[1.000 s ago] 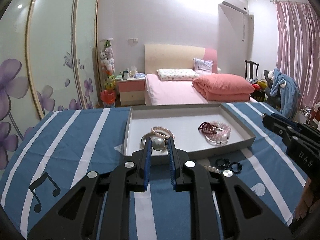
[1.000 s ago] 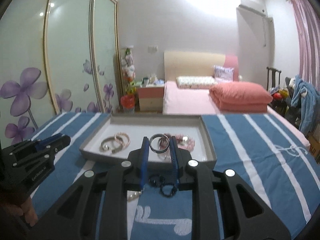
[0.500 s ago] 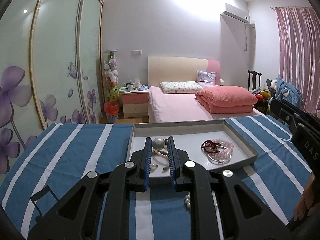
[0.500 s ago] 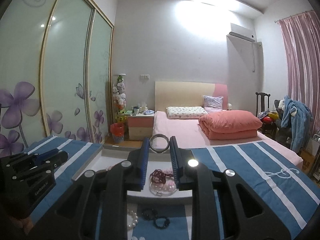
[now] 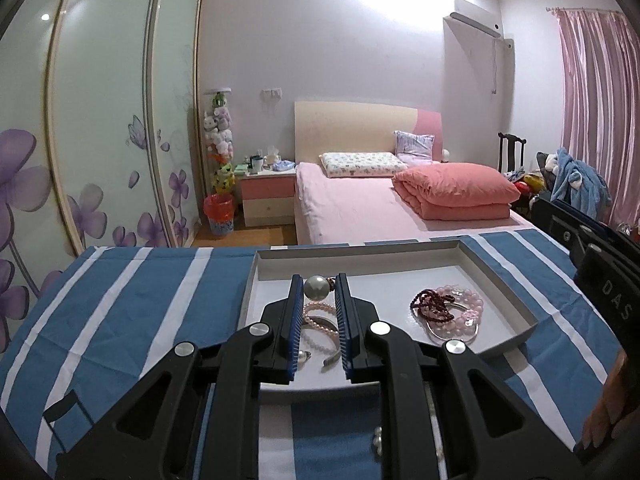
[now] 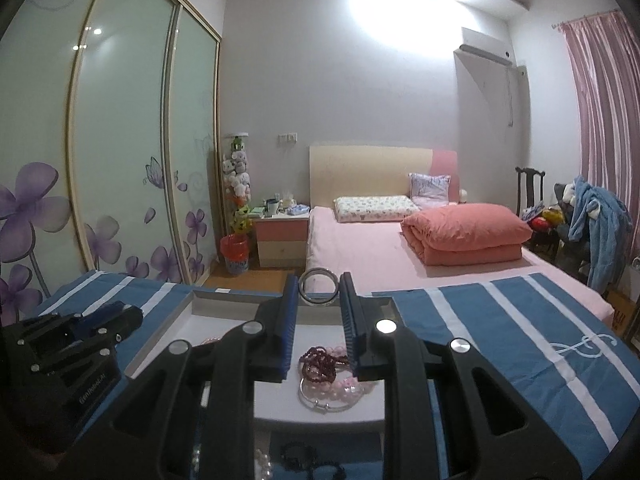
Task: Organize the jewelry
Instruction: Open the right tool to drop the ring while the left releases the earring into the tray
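My left gripper (image 5: 317, 286) is shut on a large pearl piece (image 5: 317, 287) and holds it above the grey tray (image 5: 496, 280). My right gripper (image 6: 319, 289) is shut on a silver bangle (image 6: 319, 286) and holds it raised over the tray (image 6: 160, 344). In the tray lie a pink pearl bracelet (image 5: 318, 322), a dark red bead string (image 5: 434, 306), a pink bead bracelet (image 5: 466, 310) and a silver bangle (image 5: 452, 332). The red beads (image 6: 318, 364) and pink beads (image 6: 348, 388) also show under the right gripper.
The tray sits on a blue and white striped cloth (image 5: 132, 304). Loose pearls (image 5: 377, 438) and black beads (image 6: 296, 454) lie on the cloth in front of the tray. Behind are a pink bed (image 5: 360, 208), a nightstand (image 5: 267, 196) and a wardrobe (image 5: 100, 120).
Both grippers have lifted their pieces off the cloth and moved forward over the tray. The right gripper has tilted up, so its bangle now shows against the bed.
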{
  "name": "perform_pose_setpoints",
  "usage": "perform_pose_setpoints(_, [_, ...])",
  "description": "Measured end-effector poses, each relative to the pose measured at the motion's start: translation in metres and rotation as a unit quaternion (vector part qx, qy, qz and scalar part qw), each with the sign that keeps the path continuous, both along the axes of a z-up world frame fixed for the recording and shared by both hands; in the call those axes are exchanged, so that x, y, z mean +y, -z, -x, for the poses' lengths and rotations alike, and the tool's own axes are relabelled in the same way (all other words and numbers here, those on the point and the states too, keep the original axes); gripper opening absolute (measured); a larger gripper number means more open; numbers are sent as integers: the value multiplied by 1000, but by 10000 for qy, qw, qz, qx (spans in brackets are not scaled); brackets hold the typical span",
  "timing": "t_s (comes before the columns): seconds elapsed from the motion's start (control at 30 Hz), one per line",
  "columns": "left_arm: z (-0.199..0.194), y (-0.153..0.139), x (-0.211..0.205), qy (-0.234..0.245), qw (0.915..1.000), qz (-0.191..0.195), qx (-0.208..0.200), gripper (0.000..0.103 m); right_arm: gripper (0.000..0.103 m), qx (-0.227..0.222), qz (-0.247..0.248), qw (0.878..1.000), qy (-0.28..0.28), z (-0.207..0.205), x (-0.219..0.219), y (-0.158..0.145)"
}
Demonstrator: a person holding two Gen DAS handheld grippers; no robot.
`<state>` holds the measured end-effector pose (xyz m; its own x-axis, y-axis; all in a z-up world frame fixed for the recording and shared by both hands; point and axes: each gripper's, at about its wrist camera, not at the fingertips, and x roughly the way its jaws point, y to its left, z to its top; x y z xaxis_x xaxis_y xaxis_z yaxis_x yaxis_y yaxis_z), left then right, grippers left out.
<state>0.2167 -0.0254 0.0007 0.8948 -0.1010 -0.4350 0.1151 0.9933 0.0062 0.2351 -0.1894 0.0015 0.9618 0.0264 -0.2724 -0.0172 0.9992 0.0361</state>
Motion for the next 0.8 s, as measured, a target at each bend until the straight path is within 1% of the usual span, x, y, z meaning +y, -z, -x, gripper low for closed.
perform_pose_setpoints(0.17, [-25,9,1,51,9998,8,199,17,21,365,-239,9990,-51,-37,-5,10])
perform_pose_setpoints(0.37, [-53,26,-1,46,9989,-30,471,17,21,816,-374,9960,-50,-71,-8,31])
perform_pose_setpoints(0.57, [-65,36,-3,94,9979,-73,643,17,21,1196,-393,9920,-106,-93,-5,50])
perform_pose_setpoints(0.73, [-74,44,-3,123,9961,4,868,17,23,1566,-549,9860,-176,-105,-4,64])
perform_pose_setpoints(0.8, [-76,46,-2,153,9952,73,960,18,27,1649,-638,9841,-175,-106,-6,66])
